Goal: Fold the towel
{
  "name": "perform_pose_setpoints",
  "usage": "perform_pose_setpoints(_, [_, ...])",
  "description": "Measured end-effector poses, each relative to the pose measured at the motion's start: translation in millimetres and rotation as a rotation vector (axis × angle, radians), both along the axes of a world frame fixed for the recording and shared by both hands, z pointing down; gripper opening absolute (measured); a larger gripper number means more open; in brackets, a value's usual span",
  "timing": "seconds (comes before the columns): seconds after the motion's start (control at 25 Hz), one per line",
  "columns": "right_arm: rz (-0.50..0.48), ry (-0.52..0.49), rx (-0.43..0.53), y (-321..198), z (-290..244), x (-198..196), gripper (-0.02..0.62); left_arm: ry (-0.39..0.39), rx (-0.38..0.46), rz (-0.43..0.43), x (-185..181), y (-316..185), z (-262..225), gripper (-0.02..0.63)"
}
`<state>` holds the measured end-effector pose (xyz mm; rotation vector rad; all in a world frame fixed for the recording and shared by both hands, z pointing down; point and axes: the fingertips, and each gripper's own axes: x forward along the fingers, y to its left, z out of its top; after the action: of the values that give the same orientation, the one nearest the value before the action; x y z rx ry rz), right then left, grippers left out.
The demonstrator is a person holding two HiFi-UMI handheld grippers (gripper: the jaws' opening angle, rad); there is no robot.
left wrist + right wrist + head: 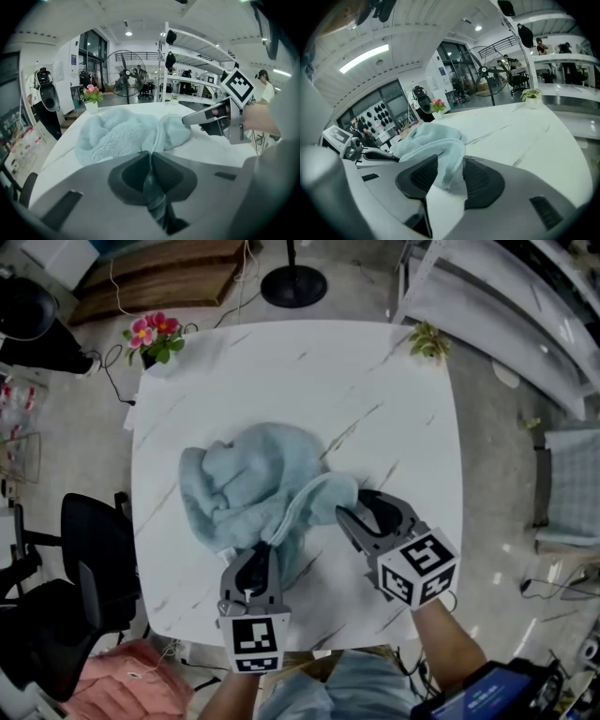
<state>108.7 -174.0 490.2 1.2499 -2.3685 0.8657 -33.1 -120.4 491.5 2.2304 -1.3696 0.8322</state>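
Head view shows the light blue towel (248, 479) bunched up mid-table (375, 381), so no fold is made yet. The left gripper (255, 563) pinches its 6 o'clock edge tight. The right gripper (361, 512), at 4 o'clock, gapes wide around a corner without squeezing.

The left gripper (265, 552) has a grey moulded body that tapers to two jaws; each jaw carries a black pad (133, 174); dark rectangular slots mark the grey shell; at its back sits a white cube (253, 641) printed with black square markers; the right gripper (354, 505) is the same make, with finely ribbed black pads (423, 174) and a like-marked right cube (419, 567); the person wears pale blue clothing (361, 685).
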Motion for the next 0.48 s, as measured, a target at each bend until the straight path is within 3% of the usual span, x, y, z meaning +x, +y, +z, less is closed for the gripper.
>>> perform_pose_setpoints(0.12, [0.023, 0.02, 0.024, -3.5, -5.8, 3.5, 0.051, 0.011, 0.023, -0.018, -6.9, -1.5, -11.8, 0.026])
perform_pose_setpoints(0.16, [0.03, 0.029, 0.038, -4.4, -10.5, 4.5, 0.036, 0.013, 0.035, -0.023, -10.2, -2.9, -18.0, 0.026])
perform_pose_setpoints(0.36, [0.042, 0.056, 0.139, -10.9, -55.4, 3.3, 0.025, 0.021, 0.097, -0.058, -35.2, -18.2, -66.8, 0.025])
perform_pose_setpoints(0.48, [0.055, 0.08, 0.228, -21.3, -92.2, 1.6, 0.025, 0.003, 0.178, -0.068, -56.6, -34.7, -97.0, 0.024])
